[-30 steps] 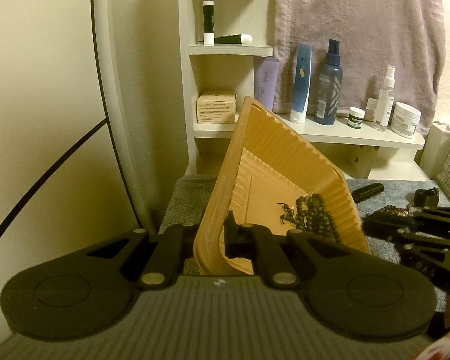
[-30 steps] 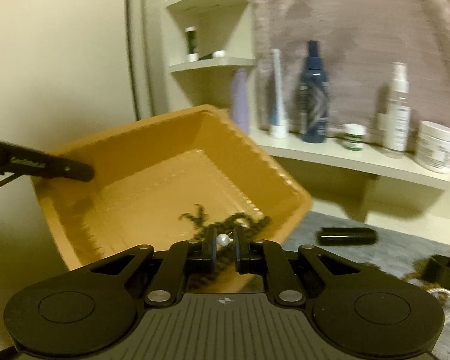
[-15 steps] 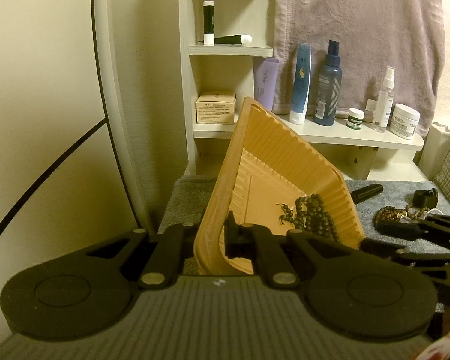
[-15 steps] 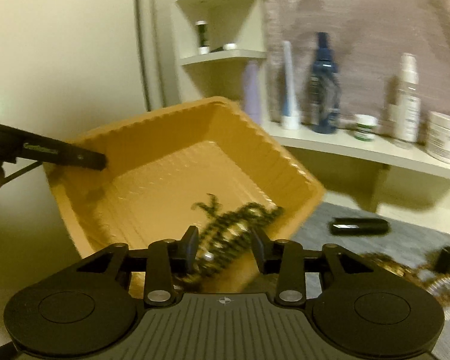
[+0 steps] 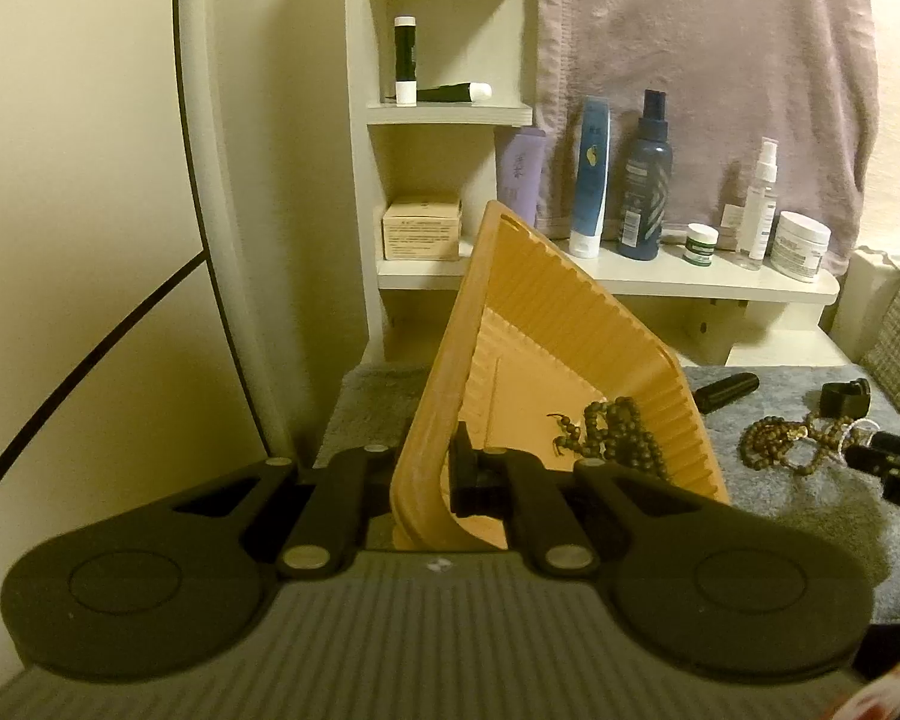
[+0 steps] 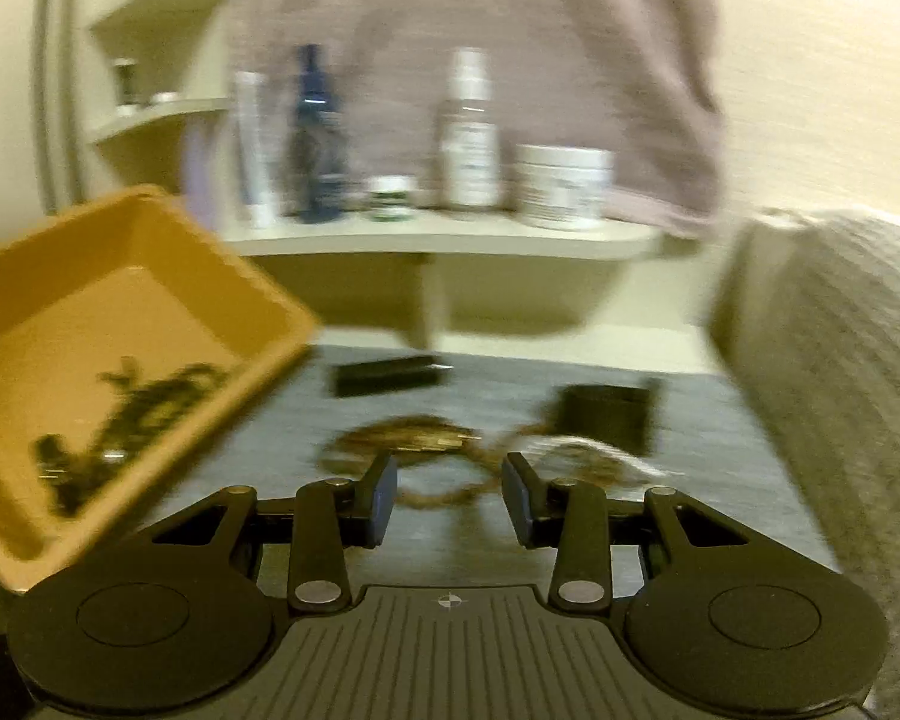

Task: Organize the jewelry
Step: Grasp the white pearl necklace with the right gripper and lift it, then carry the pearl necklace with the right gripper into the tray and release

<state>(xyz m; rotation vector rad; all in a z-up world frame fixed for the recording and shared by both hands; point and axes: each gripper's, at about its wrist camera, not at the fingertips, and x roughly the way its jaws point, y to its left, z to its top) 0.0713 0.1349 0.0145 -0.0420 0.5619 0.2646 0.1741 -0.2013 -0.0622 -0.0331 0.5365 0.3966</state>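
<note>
Pinching the rim of a tilted tray (image 5: 546, 324), the left gripper (image 5: 423, 468) holds dark beads (image 5: 615, 432) inside. The right gripper (image 6: 449, 495), fingers spread, hovers over brown beads (image 6: 414, 438) on the mat (image 6: 498, 384).

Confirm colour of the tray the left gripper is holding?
Orange-tan, with ribbed walls. The tray shows best in the left wrist view.

Bead necklace (image 5: 618, 432) inside tilted tray (image 5: 570, 324), second bead strand (image 5: 780, 444) on mat (image 5: 810, 498) to its right, bottles (image 5: 642, 180) on shelf (image 5: 690, 282) behind
</note>
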